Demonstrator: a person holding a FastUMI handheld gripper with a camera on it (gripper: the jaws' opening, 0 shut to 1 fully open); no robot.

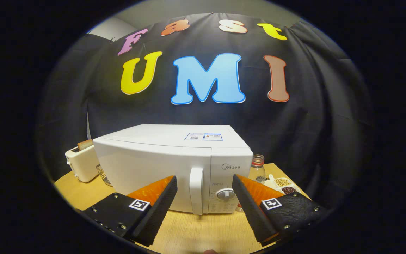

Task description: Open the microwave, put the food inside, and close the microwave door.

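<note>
White microwave (160, 165) sits on wooden tabletop (203, 229), door shut, just ahead of gripper (204, 195). Jaws spread wide, nothing betw. them, not touching anything; vertical door handle (196, 190) lines up w/ the gap, a bit left of centre. Round dial (226, 194) on control panel, right of handle. Stickers on microwave top, near its right side. Left of microwave: white toaster (82, 164) w/ a bread slice (85, 144) standing up in its slot; some wire thing betw. toaster & microwave, can't tell what. Right of microwave: small clear jar (257, 169), red band at neck, then a white divided dish (283, 185) w/ pale beans in one compartment, dark ones in another. Dark cloth wall behind everything.
</note>
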